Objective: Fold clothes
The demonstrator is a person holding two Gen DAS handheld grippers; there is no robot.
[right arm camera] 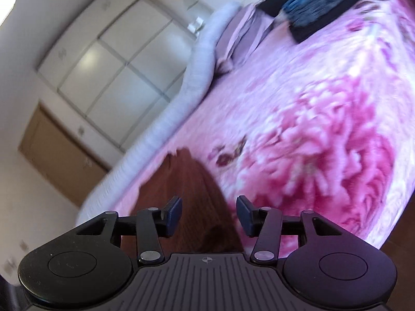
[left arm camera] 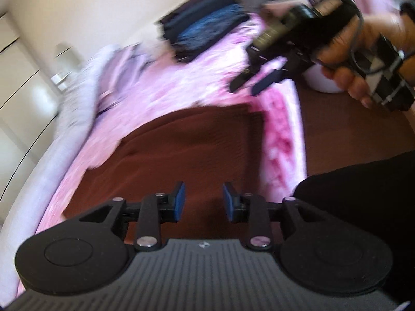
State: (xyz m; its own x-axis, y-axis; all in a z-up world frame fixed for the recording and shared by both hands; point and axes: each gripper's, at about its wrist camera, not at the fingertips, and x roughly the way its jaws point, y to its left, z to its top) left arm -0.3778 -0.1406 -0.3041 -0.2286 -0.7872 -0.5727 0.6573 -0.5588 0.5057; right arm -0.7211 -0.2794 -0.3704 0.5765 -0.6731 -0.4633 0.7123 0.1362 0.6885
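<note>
- Two grippers are seen above a bed; neither holds anything.
- The left gripper (left arm camera: 203,202) is carried low over a brown garment (left arm camera: 181,150), its blue pads (left arm camera: 180,202) apart with only cloth showing in the gap.
- The right gripper (left arm camera: 249,84) is seen from the left wrist view held in a hand (left arm camera: 363,59), raised above the bedspread (left arm camera: 181,83) beyond the garment's far right corner; its fingers are parted and nothing is between them.
- In the right wrist view the same gripper (right arm camera: 208,215) is open wider, with one brown corner (right arm camera: 192,181) below it.
- The garment is laid flat near the edge of the bed, close to the person, as a tidy rectangle with straight far and right edges.
- A dark folded pile (left arm camera: 205,23) is set well apart at the far end, beside a lilac pillow (left arm camera: 122,64).
- Both views are blurred by motion, so fine creases cannot be read.
- By judgement, the garment is partly or fully folded, and the step in hand lies between folds: either a last fold or a lift to the pile.
- The next move would call for both grippers to be lowered to two edges or corners and closed on all layers together, so that the fold is not pulled open.
</note>
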